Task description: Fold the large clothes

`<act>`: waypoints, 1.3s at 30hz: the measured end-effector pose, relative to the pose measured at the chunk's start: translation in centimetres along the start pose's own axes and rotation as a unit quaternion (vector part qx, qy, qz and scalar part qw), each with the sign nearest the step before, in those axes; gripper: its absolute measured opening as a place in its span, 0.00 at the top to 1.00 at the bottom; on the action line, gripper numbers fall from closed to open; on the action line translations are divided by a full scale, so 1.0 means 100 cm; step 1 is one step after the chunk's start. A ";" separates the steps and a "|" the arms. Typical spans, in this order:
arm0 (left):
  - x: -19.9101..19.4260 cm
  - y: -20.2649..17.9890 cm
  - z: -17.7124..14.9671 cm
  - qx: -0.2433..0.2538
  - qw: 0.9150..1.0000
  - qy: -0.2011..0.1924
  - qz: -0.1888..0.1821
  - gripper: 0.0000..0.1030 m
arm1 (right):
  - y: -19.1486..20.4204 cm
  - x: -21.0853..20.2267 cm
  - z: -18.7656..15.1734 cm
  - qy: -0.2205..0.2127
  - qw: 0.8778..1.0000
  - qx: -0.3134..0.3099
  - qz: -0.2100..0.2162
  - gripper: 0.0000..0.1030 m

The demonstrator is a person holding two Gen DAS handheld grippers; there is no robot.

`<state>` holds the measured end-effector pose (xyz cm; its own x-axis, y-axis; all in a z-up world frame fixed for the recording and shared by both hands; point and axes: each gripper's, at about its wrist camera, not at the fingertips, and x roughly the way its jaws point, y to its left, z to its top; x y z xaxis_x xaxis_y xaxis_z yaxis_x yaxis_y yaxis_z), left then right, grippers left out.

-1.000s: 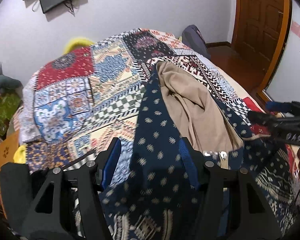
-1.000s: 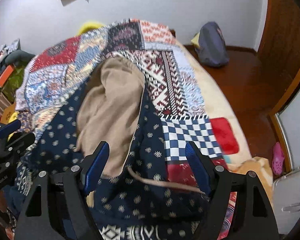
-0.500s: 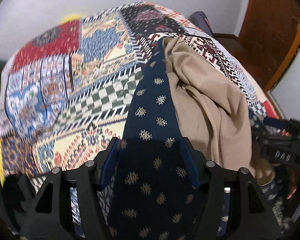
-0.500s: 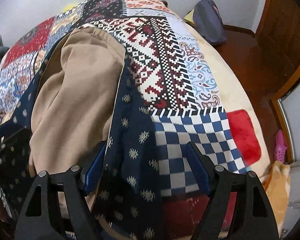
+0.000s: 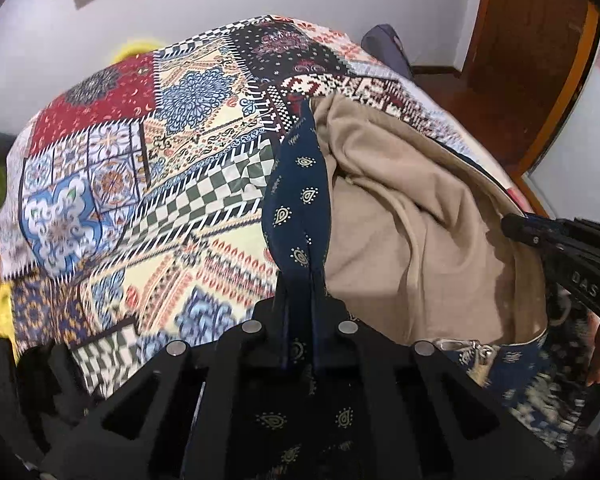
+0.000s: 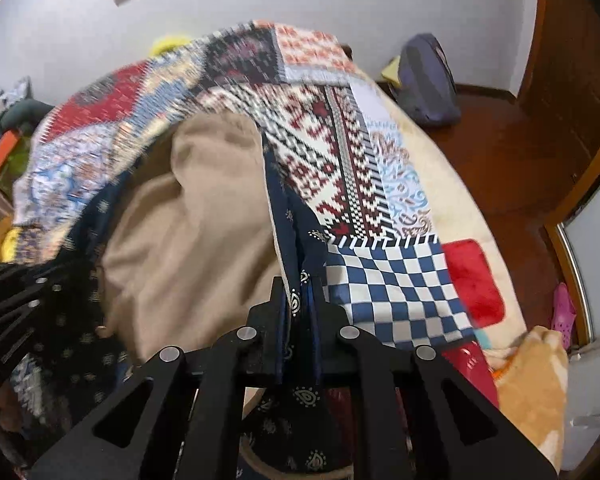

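Left wrist view: the left gripper has just closed its jaws and pinches the left edge of a navy garment with a tan lining, spread on a patchwork quilt. The right gripper enters from the right at the garment's far edge.

Right wrist view: the right gripper, jaws also just closed, pinches the garment at its right edge, lining facing up. A backpack sits on the floor beyond the quilt.

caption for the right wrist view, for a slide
Right gripper shut on navy garment edge, tan lining up, over patchwork bedspread.
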<state>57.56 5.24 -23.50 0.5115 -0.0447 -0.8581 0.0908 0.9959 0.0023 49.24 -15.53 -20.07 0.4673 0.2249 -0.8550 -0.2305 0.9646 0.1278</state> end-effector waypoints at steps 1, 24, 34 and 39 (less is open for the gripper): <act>-0.011 0.002 -0.002 -0.006 1.000 -0.003 -0.006 0.93 | 0.001 -0.011 -0.002 -0.007 1.000 -0.003 0.004 0.91; -0.160 -0.014 -0.148 0.024 0.997 -0.008 -0.066 0.93 | 0.013 -0.131 -0.119 -0.011 0.998 -0.042 0.054 0.92; -0.128 -0.010 -0.209 0.009 0.998 0.045 -0.034 0.92 | -0.008 -0.092 -0.170 0.060 0.998 -0.012 0.027 0.90; -0.124 -0.012 -0.221 0.012 0.998 0.053 -0.018 0.80 | -0.008 -0.087 -0.174 0.065 0.998 -0.021 0.014 0.89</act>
<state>32.19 6.34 -24.20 0.4144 -0.0713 -0.9073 0.1287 0.9915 -0.0191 30.50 -20.60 -21.49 0.3468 0.2305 -0.9092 -0.2786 0.9509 0.1348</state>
